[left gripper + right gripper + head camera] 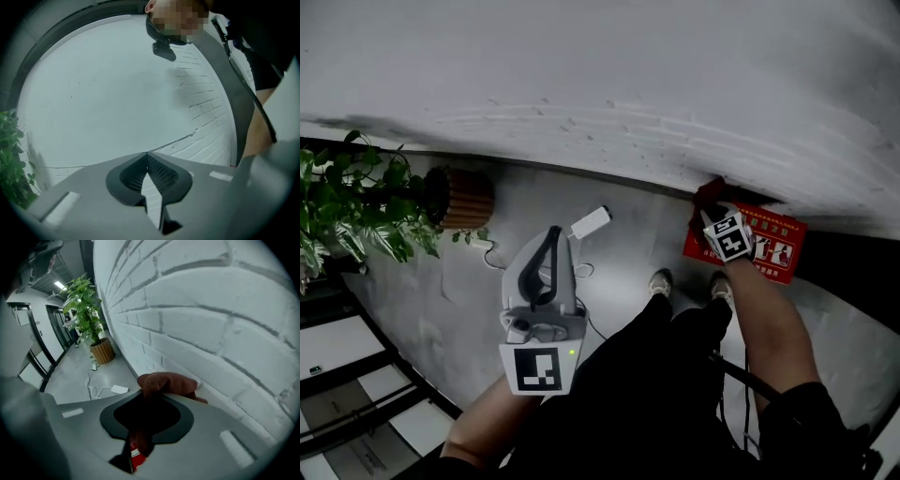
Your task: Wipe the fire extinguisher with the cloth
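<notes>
1. The cloth (pixel 164 380), dark red and bunched, sits in the right gripper (pixel 150 393), whose jaws are closed on it low by the foot of the white brick wall (pixel 211 310), just above a red box (pixel 778 242) with printed pictures
2. The left gripper (pixel 147 157) has its tips pressed together on nothing and hangs over the floor, well apart from the box
3. The cloth looks soft and light and will likely flop; a loose fold past the tips is the part to wipe with. An extinguisher would likely be heavy, stiff and smooth, best steadied at its neck or handle
4. No extinguisher body can be made out; the right gripper and forearm cover part of the box, and the right gripper view shows only a red sliver between the jaws
</notes>
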`<state>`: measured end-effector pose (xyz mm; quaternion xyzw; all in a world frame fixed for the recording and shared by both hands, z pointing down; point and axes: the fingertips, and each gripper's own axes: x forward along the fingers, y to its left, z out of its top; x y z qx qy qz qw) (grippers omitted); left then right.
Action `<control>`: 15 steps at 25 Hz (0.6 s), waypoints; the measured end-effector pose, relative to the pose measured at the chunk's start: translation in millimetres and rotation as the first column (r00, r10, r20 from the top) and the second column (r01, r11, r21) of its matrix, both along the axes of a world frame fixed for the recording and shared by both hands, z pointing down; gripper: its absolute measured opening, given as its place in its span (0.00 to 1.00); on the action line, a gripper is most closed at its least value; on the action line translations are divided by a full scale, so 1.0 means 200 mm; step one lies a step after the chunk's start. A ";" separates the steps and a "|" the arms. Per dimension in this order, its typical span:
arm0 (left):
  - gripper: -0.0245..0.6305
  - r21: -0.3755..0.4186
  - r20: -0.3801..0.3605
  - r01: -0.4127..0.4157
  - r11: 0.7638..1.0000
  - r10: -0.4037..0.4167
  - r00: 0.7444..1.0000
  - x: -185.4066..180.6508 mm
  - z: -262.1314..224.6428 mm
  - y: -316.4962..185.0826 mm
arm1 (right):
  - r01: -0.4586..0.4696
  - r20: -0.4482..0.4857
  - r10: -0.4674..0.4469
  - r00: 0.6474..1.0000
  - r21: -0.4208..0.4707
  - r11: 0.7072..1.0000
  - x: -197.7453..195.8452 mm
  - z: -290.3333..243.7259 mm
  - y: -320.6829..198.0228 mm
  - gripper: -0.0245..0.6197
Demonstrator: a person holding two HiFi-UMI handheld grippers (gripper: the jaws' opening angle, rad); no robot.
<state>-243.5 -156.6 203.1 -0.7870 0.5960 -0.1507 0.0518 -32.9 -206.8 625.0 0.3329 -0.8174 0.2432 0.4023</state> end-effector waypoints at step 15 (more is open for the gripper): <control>0.04 0.015 -0.012 -0.076 0.997 0.076 0.997 0.14 -0.01 -0.10 | -0.163 -0.102 0.152 0.983 -0.107 0.981 0.50 0.16 0.18 0.13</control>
